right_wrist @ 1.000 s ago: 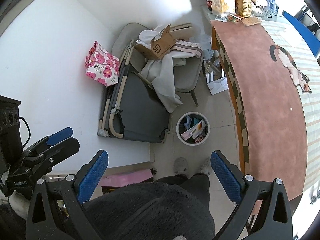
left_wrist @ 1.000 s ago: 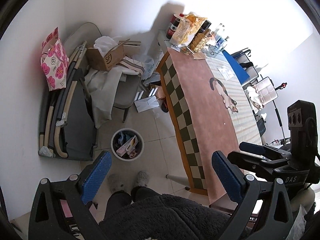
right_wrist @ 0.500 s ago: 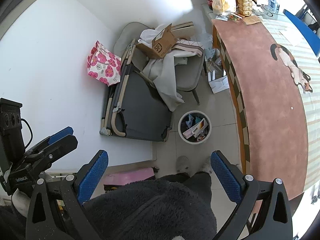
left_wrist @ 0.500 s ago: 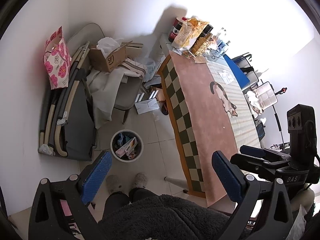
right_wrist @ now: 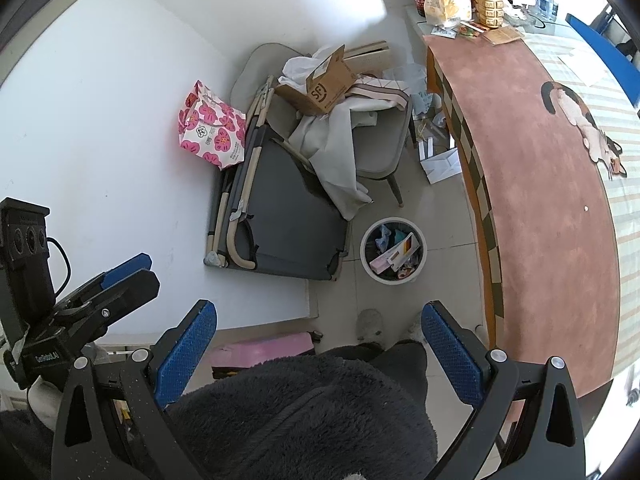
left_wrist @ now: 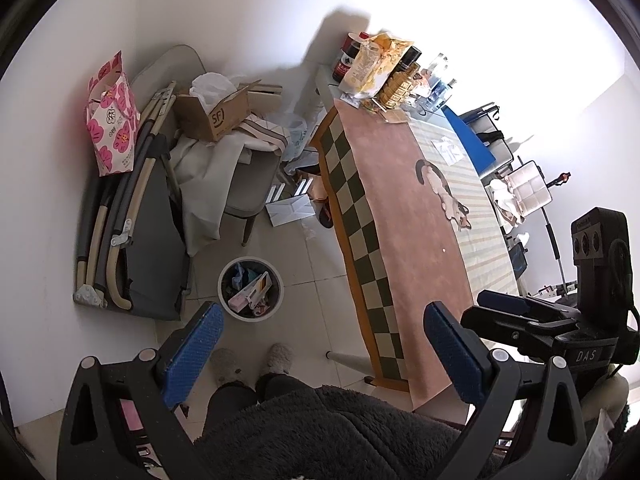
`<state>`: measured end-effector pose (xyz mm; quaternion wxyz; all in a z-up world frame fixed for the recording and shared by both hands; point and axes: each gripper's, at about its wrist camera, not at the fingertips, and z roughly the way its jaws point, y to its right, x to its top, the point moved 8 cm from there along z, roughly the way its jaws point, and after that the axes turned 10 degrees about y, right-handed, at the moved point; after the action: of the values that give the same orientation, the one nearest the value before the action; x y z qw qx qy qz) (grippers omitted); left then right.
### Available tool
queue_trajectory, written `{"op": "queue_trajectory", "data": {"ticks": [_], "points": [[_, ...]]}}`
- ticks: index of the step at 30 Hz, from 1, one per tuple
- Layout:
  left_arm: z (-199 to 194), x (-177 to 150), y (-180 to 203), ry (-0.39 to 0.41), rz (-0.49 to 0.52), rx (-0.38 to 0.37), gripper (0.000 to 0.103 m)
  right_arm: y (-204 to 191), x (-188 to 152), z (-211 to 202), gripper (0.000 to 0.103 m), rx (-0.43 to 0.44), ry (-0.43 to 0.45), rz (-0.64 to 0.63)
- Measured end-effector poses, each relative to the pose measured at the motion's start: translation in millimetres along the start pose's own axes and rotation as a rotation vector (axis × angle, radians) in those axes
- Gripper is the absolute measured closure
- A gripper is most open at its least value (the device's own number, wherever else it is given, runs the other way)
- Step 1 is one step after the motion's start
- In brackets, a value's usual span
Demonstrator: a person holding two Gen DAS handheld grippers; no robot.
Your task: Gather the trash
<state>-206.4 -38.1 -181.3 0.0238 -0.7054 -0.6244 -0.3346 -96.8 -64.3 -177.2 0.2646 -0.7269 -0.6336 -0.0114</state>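
I hold my left gripper (left_wrist: 320,354) high above the tiled floor (left_wrist: 308,264), its blue pads spread wide with nothing between them. My right gripper (right_wrist: 320,350) is spread just as wide and is likewise empty; in the left view it shows at the right edge, beside the near end of the table (left_wrist: 404,216).

The trash bin (left_wrist: 251,289), a round white pail already holding wrappers and a flat carton, stands on the floor below and ahead of both grippers, well apart from them. From the left gripper it sits just past the left pad; from the right gripper (right_wrist: 393,250) it lies between the pads, nearer the right one. It stands between the folded grey cot (left_wrist: 136,240) by the wall and the table's long checkered edge, near the leg of the grey chair (left_wrist: 248,184).

On the table's pink cloth I see only a tiny white speck (left_wrist: 443,250) towards the striped side. Snack bags and bottles (left_wrist: 380,68) crowd the far end.
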Motion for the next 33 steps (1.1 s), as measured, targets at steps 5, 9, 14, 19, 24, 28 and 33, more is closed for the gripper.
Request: {"op": "queue_trajectory", "data": {"ticks": [5,9,14,19,24,28,33], "points": [[-1.7,-1.7,4.0,-0.004,0.002,-0.013,0.001,-0.2,-1.2,-0.3,0.0,0.004,0.002,0.007],[-3.3,-2.5,6.7,-0.004,0.008,-0.016,0.001,-1.1,-2.4,-1.0,0.0,0.008,0.005,0.017],[-3.2,-3.2,7.0,-0.001,0.003,-0.019,0.001,-2.2,1.3,-0.8,0.0,0.011,0.018,0.038],[-4.1,-2.1,5.9,-0.001,0.005,-0.022,0.001,-0.3,2.9,-1.4,0.0,0.011,0.027,0.048],[-4.4,-3.6,7.2,0.001,0.003,-0.019,0.001,0.4,2.2,-1.9,0.0,0.012,0.026,0.048],[-4.9,-4.3,7.9,0.002,0.002,-0.02,0.001,1.1,0.3,-3.1,0.0,0.014,0.025,0.044],[-5.0,-5.0,8.4,0.002,0.001,-0.019,0.001,1.4,-1.8,-4.3,0.0,0.017,0.022,0.042]]}}
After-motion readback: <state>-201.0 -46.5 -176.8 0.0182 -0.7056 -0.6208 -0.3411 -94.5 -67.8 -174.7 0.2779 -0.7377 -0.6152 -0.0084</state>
